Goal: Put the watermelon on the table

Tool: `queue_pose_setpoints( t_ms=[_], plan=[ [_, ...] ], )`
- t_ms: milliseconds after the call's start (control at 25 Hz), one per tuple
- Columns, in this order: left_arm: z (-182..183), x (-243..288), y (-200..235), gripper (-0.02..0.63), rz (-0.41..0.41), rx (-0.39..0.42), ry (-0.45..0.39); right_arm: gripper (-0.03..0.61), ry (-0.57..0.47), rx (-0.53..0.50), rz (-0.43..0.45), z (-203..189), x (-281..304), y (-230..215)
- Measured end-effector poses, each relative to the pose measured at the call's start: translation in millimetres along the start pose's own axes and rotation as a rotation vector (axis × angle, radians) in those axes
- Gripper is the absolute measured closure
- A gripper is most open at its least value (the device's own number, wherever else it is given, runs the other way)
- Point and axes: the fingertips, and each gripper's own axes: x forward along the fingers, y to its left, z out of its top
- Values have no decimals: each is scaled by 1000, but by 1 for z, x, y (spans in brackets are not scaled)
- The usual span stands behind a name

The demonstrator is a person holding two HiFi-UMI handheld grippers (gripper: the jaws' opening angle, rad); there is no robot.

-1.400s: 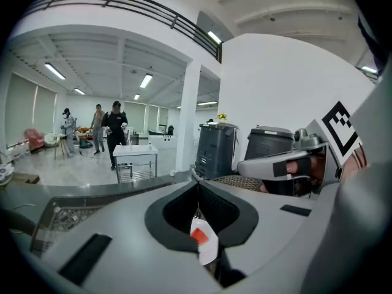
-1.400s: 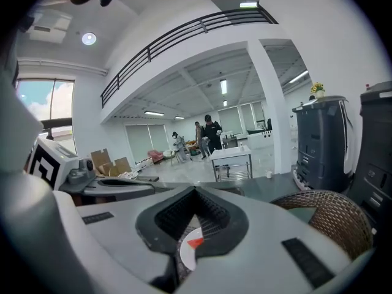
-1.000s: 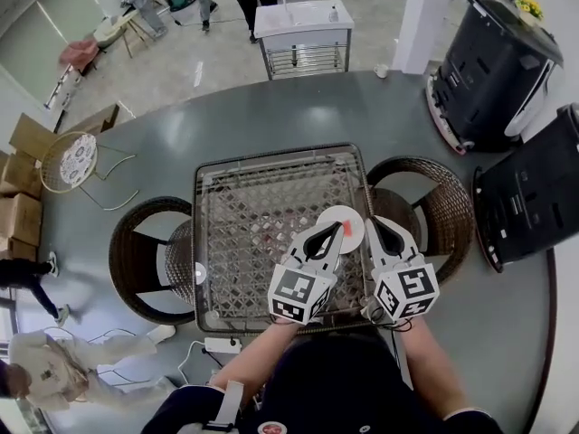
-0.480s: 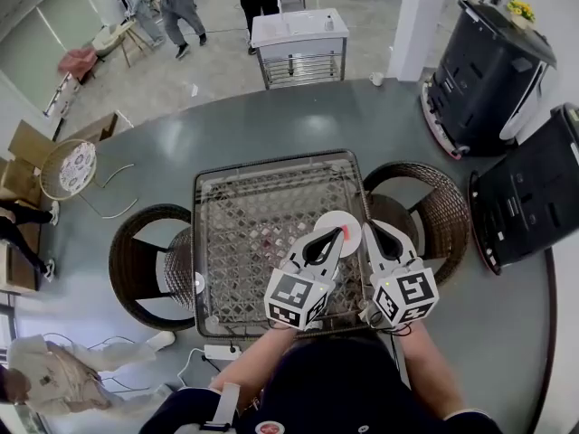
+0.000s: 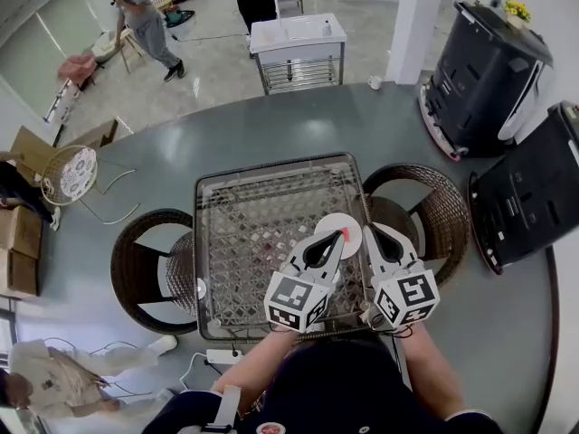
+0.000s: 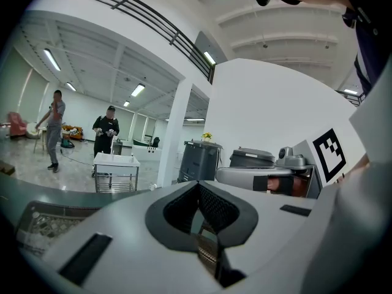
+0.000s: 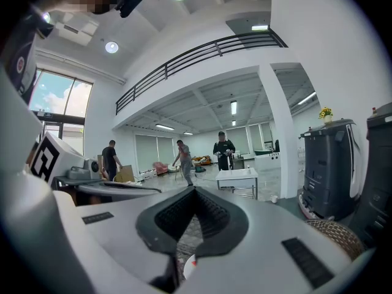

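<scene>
white left gripper (image 5: pixel 336 236) and right gripper (image 5: pixel 374 231) bear black-and-white marker cubes (image 5: pixel 297 298); dark top (image 5: pixel 344 378) worn.

1. The left gripper (image 5: pixel 336 235) sits at lower centre of the head view and points toward the upper right. Its jaws are closed, tips meeting.
2. The right gripper (image 5: pixel 372 229) is just to its right and points up and slightly left. Its jaws are closed the same way.
3. The two tips are near each other but apart.
4. The left cube (image 5: pixel 296 298) and right cube (image 5: pixel 406 297) sit at the rear ends.
5. The left forearm (image 5: pixel 258 360) and right forearm (image 5: pixel 425 364) rise from the bottom edge.
</scene>
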Motion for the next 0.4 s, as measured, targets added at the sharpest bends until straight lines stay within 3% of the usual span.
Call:
queue_pose_setpoints(
  t_ms=[400],
  plan=[
    [10,-3,-7,607,1,-8,3,577,-5,4,-3,11,-7,-1]
  ],
)
